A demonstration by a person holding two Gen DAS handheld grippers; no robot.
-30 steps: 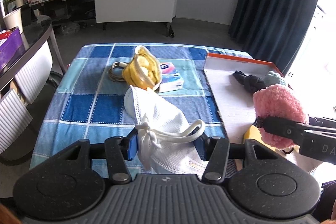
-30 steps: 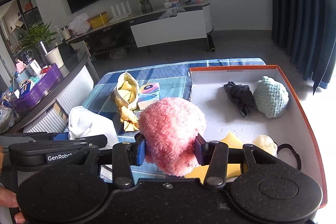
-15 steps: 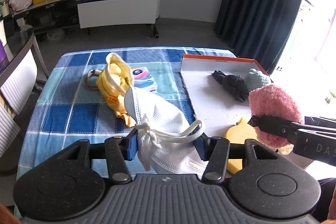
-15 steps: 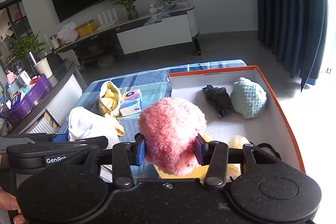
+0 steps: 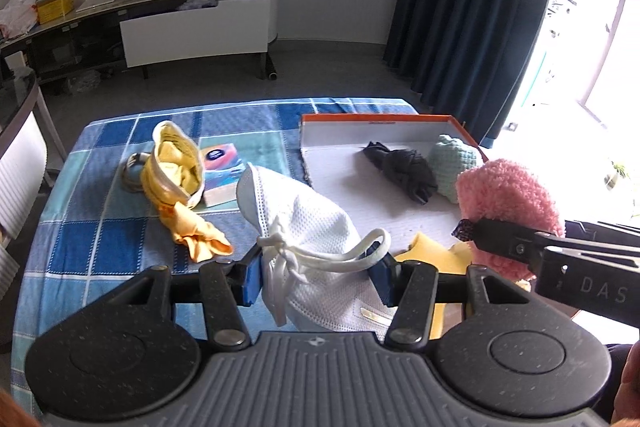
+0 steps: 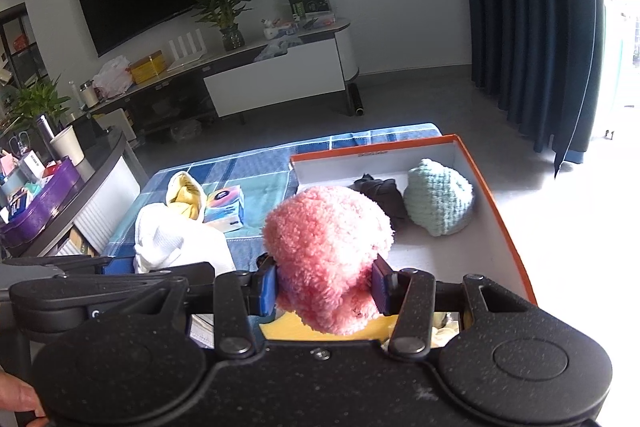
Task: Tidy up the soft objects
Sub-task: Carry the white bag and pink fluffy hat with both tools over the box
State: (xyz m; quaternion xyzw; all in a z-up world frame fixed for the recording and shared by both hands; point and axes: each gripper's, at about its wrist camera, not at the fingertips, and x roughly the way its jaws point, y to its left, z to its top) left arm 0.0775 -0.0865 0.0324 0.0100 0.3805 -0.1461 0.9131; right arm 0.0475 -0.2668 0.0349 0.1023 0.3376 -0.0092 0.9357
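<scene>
Now your left gripper (image 5: pixel 316 277) pinches the white mesh bag (image 5: pixel 316 247) (above the table's near edge), and your right gripper (image 6: pixel 326 287) clamps the pink fluffy ball (image 6: pixel 328 247).

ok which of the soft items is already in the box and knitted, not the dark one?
The mint-green knitted hat, lying in the far right part of the orange-rimmed box. Beside it lies the dark knotted cloth.

bare box floor (image 5: pixel 340 167) ahead, dark cloth (image 5: pixel 404 167) perhaps crowding far corner
</scene>
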